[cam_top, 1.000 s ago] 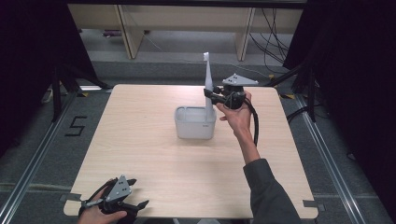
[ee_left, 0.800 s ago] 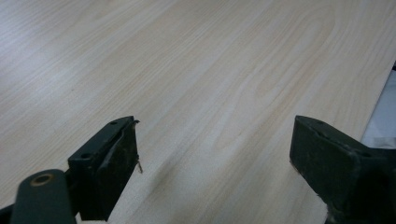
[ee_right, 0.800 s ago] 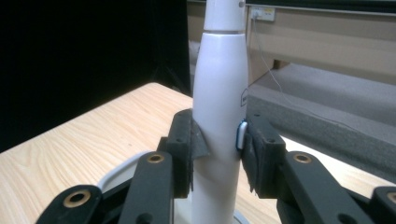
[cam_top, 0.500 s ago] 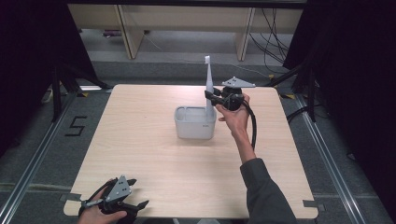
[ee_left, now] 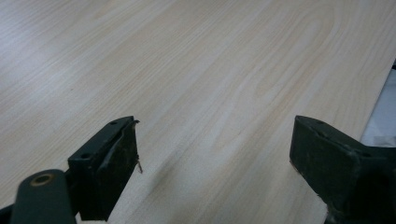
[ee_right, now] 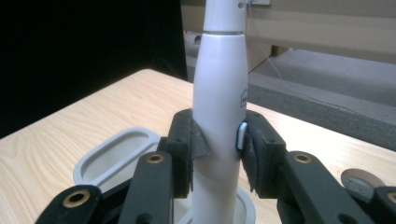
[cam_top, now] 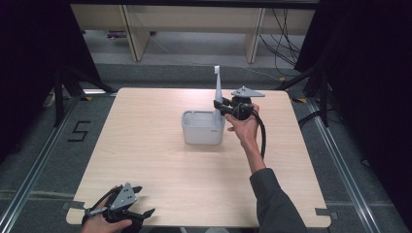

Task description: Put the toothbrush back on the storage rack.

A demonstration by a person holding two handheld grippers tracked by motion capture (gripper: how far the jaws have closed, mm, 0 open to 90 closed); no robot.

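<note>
A white electric toothbrush [cam_top: 217,87] stands upright, and my right gripper [cam_top: 219,105] is shut on its handle [ee_right: 219,93]. In the right gripper view the pads [ee_right: 187,144] press on both sides of the handle, at its blue button. The toothbrush's lower end dips into the right-hand opening of a pale grey holder [cam_top: 201,131] in the middle of the table. The holder's oval opening [ee_right: 109,151] at the left has nothing in it. At the table's near left corner, my left gripper [cam_top: 143,200] lies open over bare wood [ee_left: 215,163].
The wooden table [cam_top: 145,150] has wide bare room around the holder. Behind it are shelf legs [cam_top: 133,34] and cables [cam_top: 286,29] on the floor. Dark curtains flank both sides. A "5" mark [cam_top: 77,131] is on the floor at the left.
My right hand has lowered the toothbrush, bringing its lower end down into the holder. The left gripper has stayed in place.
</note>
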